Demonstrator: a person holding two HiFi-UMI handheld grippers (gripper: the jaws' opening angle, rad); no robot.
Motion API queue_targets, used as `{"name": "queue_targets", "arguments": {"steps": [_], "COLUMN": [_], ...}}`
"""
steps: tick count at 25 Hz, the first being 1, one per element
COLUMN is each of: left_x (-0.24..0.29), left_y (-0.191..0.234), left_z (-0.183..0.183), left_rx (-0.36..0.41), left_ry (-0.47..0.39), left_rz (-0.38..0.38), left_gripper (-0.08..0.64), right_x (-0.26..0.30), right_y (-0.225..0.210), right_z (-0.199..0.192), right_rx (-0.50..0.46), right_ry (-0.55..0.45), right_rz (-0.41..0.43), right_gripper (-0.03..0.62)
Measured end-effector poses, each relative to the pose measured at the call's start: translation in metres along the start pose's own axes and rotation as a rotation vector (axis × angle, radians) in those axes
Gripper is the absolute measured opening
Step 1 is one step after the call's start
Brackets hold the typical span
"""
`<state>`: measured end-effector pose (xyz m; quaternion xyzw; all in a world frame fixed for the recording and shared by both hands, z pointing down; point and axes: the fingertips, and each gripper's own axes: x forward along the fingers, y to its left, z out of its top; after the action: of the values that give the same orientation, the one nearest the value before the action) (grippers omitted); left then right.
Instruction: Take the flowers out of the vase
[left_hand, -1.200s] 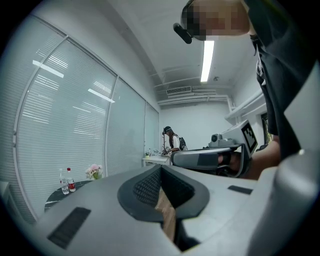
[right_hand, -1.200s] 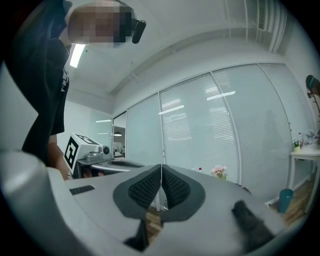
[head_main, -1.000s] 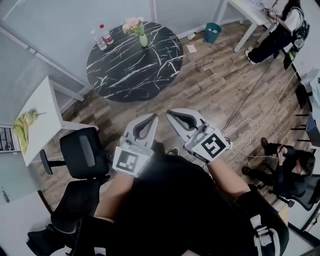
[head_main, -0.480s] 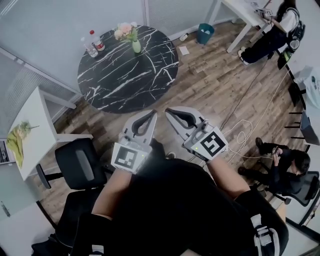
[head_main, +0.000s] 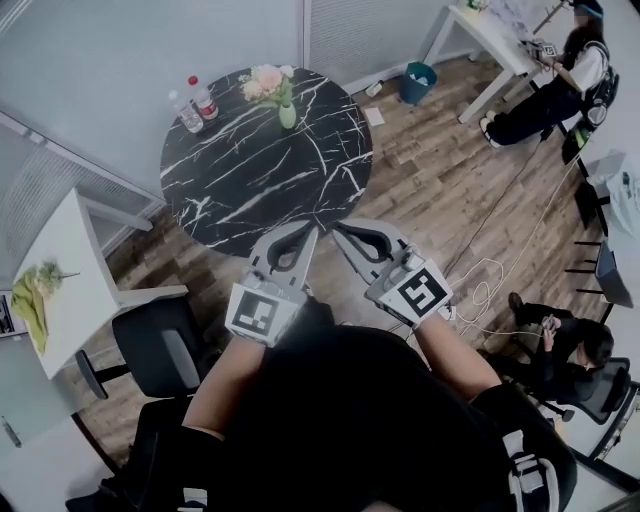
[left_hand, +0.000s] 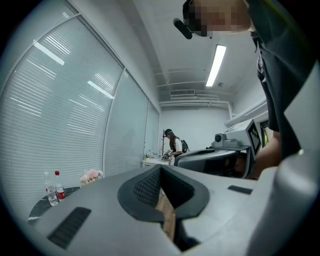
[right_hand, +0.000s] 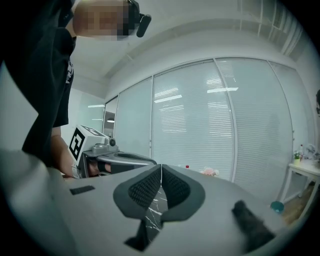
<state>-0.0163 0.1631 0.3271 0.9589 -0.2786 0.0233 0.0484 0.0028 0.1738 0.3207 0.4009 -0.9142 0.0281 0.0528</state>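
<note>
The left gripper (head_main: 306, 233) is seen closed and empty, its ribbed dark pads (left_hand: 146, 188) pressed together. The right gripper (head_main: 342, 229), just beside it, is likewise shut on nothing. Both are pictured well apart from the pink flowers (head_main: 265, 82), which are stood in a small green vase (head_main: 287, 116) at the far edge of the round, white-veined black marble bench (head_main: 270, 180).

2 bottles (head_main: 203, 98) stand at the black marbled table's (head_main: 270, 180) edge.
</note>
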Motion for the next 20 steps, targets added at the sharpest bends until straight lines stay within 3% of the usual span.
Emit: {"name": "queue_targets", "arguments": {"steps": [11, 20], "left_x": [0.011, 0.027], "left_y": [0.076, 0.096], "left_z": [-0.003, -0.008], "left_rx": [-0.026, -0.034], "left_ry": [0.004, 0.019], "left_rz": [-0.008, 0.005], "left_gripper": [0.011, 0.011], "right_x": [0.063, 0.075], "right_y": [-0.028, -0.051], "right_z": [-0.007, -0.007], "right_rx": [-0.006, -0.012], "right_ry": [0.044, 0.053], "right_rz": [-0.027, -0.026], "right_gripper": [0.02, 0.02]}}
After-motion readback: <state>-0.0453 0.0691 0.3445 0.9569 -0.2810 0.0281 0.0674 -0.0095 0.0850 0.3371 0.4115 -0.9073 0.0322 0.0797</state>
